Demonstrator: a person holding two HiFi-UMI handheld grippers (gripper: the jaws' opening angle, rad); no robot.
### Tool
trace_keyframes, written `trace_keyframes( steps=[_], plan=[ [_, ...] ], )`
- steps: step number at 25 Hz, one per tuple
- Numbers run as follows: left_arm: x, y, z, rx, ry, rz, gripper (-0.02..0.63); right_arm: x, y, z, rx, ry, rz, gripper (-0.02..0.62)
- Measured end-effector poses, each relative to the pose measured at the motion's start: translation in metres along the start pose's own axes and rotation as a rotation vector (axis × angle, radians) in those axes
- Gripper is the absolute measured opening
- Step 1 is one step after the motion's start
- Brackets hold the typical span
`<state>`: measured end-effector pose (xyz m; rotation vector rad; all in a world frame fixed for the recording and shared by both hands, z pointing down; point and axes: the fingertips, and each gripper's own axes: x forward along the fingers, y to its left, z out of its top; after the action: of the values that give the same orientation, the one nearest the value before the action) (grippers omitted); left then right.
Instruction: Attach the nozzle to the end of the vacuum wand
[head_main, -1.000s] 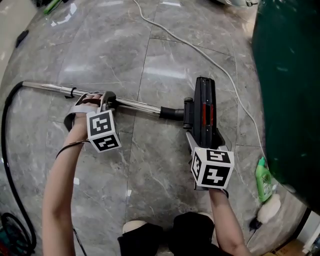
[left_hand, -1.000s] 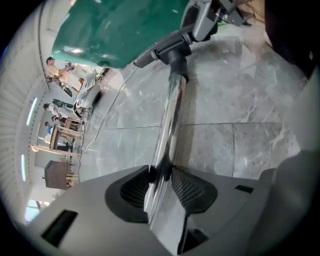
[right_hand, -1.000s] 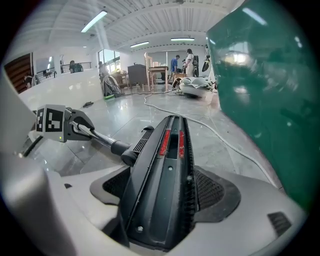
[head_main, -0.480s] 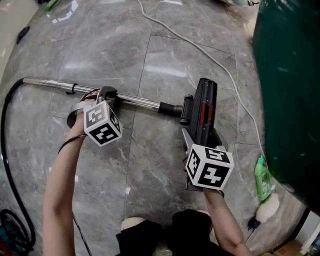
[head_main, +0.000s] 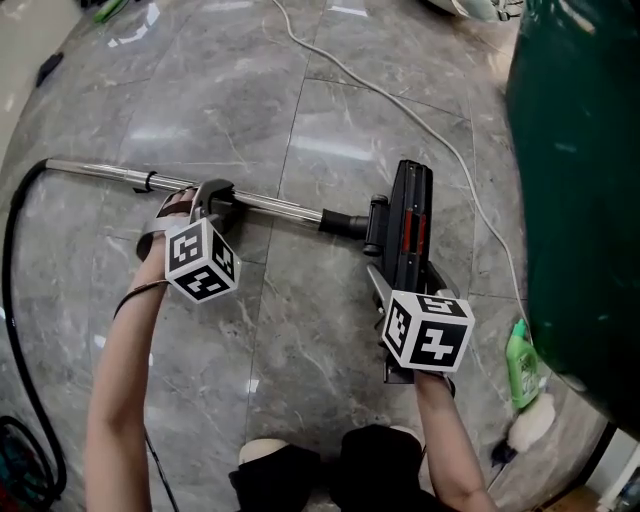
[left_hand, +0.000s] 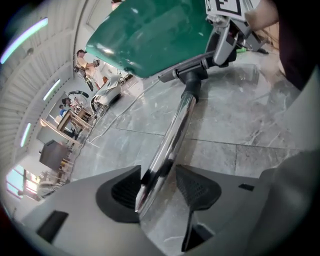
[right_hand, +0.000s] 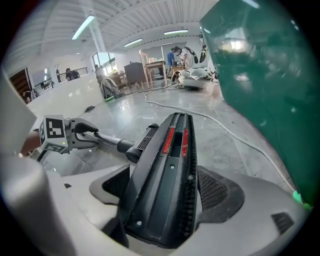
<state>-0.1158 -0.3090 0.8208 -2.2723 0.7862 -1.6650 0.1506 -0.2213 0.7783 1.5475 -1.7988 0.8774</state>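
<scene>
— Nozzle (head_main: 410, 225) and vacuum wand (head_main: 270, 205): report, left to right.
— Both lie on the floor (head_main: 300, 340). At the left, the left gripper (head_main: 214, 196) stands over the wand's chrome tube. Its fingers (left_hand: 125, 192) have just been opening. The tube runs between them, close against one pad, with a gap to the other. No grip there.
— The joint?
— Mid-scene, the wand's black end meets the nozzle's neck (head_main: 374, 214), in line, with no gap visible. Judged seated; whether it has latched cannot be told.
— And the right?
— The right gripper (head_main: 398, 285) pinches the near end of the nozzle. Its fingers (right_hand: 220, 192) are pressed on the two long sides, and the face with the red strips is turned up.
— Step in hand?
— In my judgement the push-together is done and the release is under way on the wand side.
— Next move?
— It calls for a brief check of the joint while the right holds. Then the right fingers should spread and lift straight off, so the nozzle is neither dragged nor twisted off the wand.
</scene>
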Motion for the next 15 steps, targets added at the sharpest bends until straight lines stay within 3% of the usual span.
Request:
trace_keyframes(
  steps=[3,6,9,13,15],
  plan=[
    [-0.011,-0.005,-0.007,-0.066,-0.023,-0.032,0.328,-0.014,-0.001,0.009,-0.047,-0.044,-0.006,0.402],
    [-0.041,-0.005,-0.014,-0.112,-0.054,0.034,0.359,-0.04,-0.01,0.017,-0.115,-0.121,-0.021,0.402],
    [-0.082,-0.009,-0.004,-0.338,-0.194,0.076,0.358,-0.058,-0.013,0.017,-0.103,-0.146,0.05,0.402],
    [-0.123,-0.04,0.041,-0.672,-0.43,0.009,0.353,-0.079,0.019,0.026,-0.044,-0.27,0.274,0.4],
    [-0.134,-0.059,0.067,-0.769,-0.519,0.012,0.29,-0.091,0.04,0.033,-0.05,-0.358,0.364,0.395]
  ],
)
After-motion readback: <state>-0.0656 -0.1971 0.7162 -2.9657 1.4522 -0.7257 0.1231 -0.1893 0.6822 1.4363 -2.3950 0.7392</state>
